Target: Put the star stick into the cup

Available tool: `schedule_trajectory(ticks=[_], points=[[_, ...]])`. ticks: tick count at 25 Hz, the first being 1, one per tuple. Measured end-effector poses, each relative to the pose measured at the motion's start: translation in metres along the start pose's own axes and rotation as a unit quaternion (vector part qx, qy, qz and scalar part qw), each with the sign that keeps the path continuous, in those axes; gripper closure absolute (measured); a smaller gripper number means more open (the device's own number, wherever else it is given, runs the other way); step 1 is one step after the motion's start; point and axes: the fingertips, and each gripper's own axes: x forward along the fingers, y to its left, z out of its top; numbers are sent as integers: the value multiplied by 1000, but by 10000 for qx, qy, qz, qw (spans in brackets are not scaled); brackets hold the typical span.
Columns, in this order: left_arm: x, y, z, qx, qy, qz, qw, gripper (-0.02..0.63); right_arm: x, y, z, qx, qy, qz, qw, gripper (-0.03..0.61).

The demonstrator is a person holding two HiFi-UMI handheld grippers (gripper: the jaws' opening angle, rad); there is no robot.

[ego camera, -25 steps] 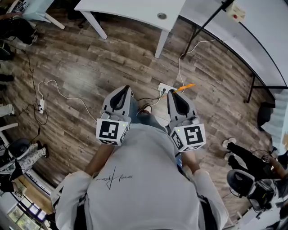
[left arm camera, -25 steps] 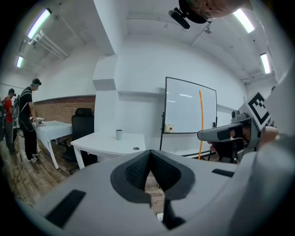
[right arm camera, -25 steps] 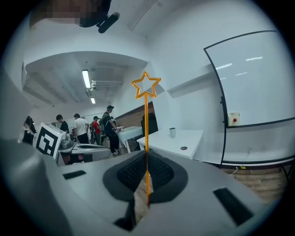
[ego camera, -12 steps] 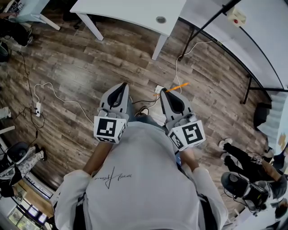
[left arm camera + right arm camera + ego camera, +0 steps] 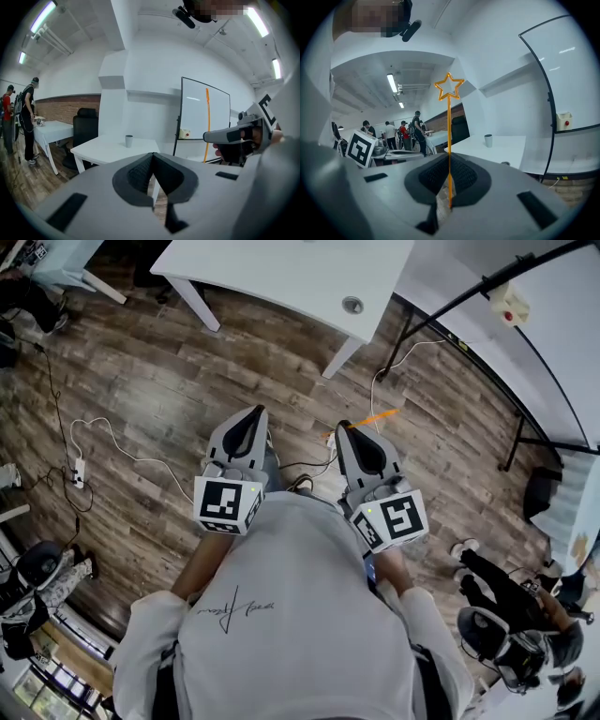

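The orange star stick (image 5: 449,131) stands upright between the jaws of my right gripper (image 5: 449,158), which is shut on its lower end; its star outline (image 5: 449,86) is at the top. In the head view the stick (image 5: 377,416) pokes forward from the right gripper (image 5: 343,428). My left gripper (image 5: 254,413) is held beside it, shut and holding nothing (image 5: 153,155). The grey cup (image 5: 352,305) stands near the corner of the white table (image 5: 281,268), ahead of both grippers. It also shows small and far off as the cup (image 5: 488,140) and the cup (image 5: 129,140).
Cables and a power strip (image 5: 79,467) lie on the wood floor. A whiteboard stand (image 5: 487,352) is at the right, and a black chair (image 5: 84,126) sits behind the table. Several people (image 5: 401,131) stand at tables in the distance; another person (image 5: 497,573) sits at lower right.
The white table and cup have slid lower in the head view, nearer the grippers. Both grippers keep their pose, the stick still held in the right one.
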Motion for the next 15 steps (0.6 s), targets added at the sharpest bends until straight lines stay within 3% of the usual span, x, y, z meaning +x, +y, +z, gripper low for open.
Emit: schedule_trajectory(ticks=[15], points=[[52, 113, 43, -8, -186, -234, 9996, 606, 132, -7, 46, -73, 38, -143, 9999, 566]])
